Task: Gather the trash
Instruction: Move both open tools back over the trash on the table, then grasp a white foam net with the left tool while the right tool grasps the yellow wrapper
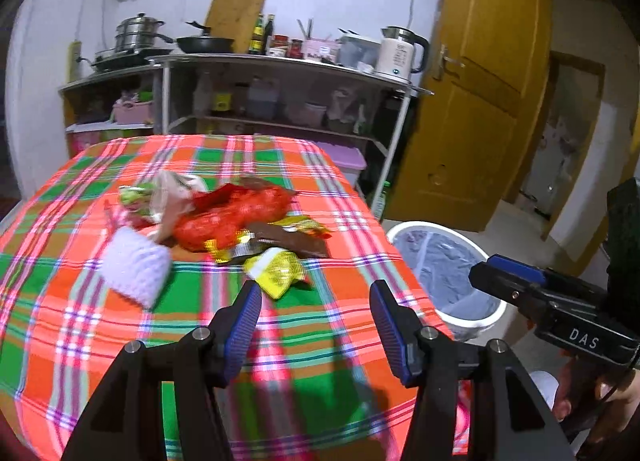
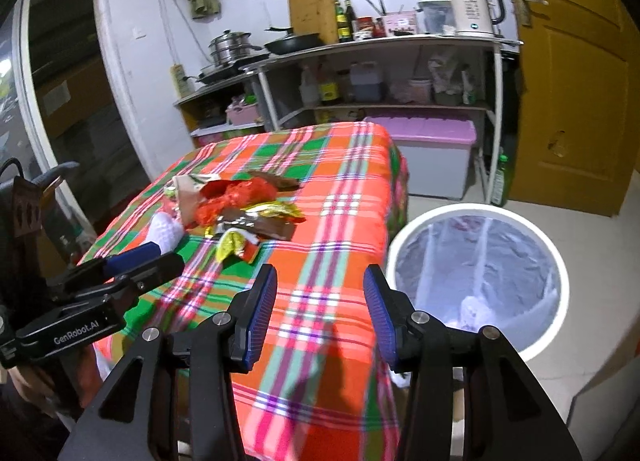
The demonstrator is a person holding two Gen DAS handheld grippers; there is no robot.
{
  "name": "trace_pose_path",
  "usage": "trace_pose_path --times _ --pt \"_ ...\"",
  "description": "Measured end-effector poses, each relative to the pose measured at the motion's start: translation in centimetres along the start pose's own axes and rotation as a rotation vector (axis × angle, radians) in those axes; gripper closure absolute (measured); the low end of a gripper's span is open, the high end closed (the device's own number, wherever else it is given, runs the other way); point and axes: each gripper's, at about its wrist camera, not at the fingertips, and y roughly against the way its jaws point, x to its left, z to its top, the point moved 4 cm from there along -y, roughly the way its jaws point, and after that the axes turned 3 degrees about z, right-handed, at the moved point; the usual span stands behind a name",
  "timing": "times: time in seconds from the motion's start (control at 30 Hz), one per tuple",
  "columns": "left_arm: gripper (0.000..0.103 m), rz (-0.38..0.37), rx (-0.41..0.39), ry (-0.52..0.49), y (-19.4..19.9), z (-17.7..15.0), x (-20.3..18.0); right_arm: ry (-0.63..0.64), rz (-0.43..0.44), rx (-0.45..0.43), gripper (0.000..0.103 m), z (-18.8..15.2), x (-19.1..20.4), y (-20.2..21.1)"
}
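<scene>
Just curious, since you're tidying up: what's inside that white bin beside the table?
The white bin is lined with a clear plastic bag. A pale crumpled scrap lies near the bottom. Its near wall hides anything else low inside.

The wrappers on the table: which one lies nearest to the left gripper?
The yellow wrapper, at the near edge of the pile, just beyond the open left gripper. The brown wrapper and the red net bag lie farther back.

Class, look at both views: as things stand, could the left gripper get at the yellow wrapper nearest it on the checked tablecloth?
Probably yes. The left gripper is open and empty, and the yellow wrapper lies just ahead of its fingers at the pile's near edge, with only bare tablecloth between them and nothing on top.
</scene>
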Motion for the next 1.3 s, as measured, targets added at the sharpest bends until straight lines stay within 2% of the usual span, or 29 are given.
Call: trace_pose_path --times 0.53,0.7,1.07,1.3 --pt "0.047 0.149 -0.022 0.096 0.8 0.3 8.1 0.083 0.088 0.071 0.056 0.8 5.2 -4.9" --pt "0.045 0.191 -0.017 0.114 0.2 0.6 10.7 0.111 0.102 0.104 0.05 0.9 6.3 -6.9" --pt "0.039 0.188 0.04 0.105 -3.6 1.3 13.7 0.164 0.113 0.184 0.048 1.0 8.1 -11.8" --pt "0.039 0.177 0.068 0.099 -5.3 1.5 14.5 0.167 0.086 0.223 0.048 1.2 8.1 -14.5"
